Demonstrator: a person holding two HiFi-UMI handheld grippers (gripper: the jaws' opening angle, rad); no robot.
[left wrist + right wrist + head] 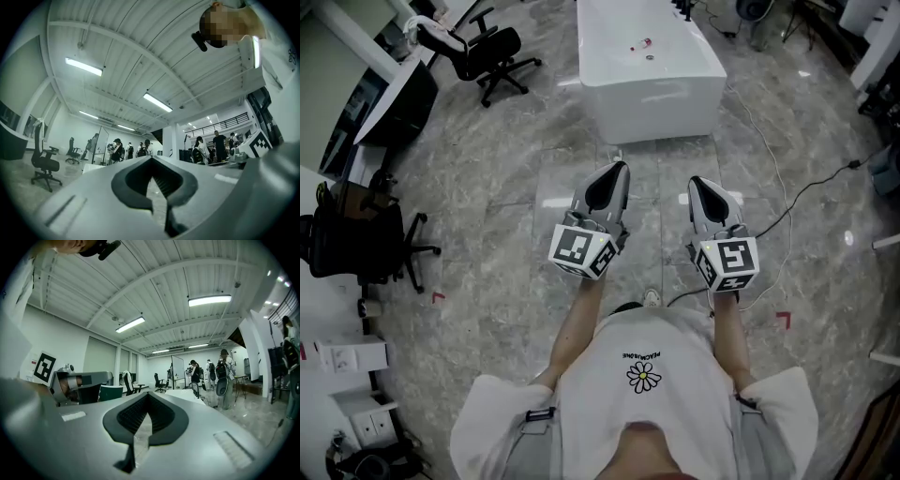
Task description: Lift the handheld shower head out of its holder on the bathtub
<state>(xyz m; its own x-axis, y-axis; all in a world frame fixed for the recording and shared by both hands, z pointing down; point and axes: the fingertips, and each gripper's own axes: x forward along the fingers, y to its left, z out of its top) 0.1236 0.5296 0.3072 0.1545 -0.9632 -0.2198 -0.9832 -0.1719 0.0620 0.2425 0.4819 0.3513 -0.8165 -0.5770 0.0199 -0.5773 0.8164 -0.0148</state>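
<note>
The white bathtub stands on the marble floor a step ahead of me, seen in the head view. A dark fitting sits at its far right rim, cut by the frame edge; the shower head cannot be made out. Inside the tub lie a small red item and the drain. My left gripper and right gripper are held side by side at waist height, short of the tub. Both are shut with nothing between the jaws. The tub's white edge shows past the right jaws.
Black office chairs and a desk stand to the left. A black cable runs across the floor on the right. Several people stand at the far end of the room.
</note>
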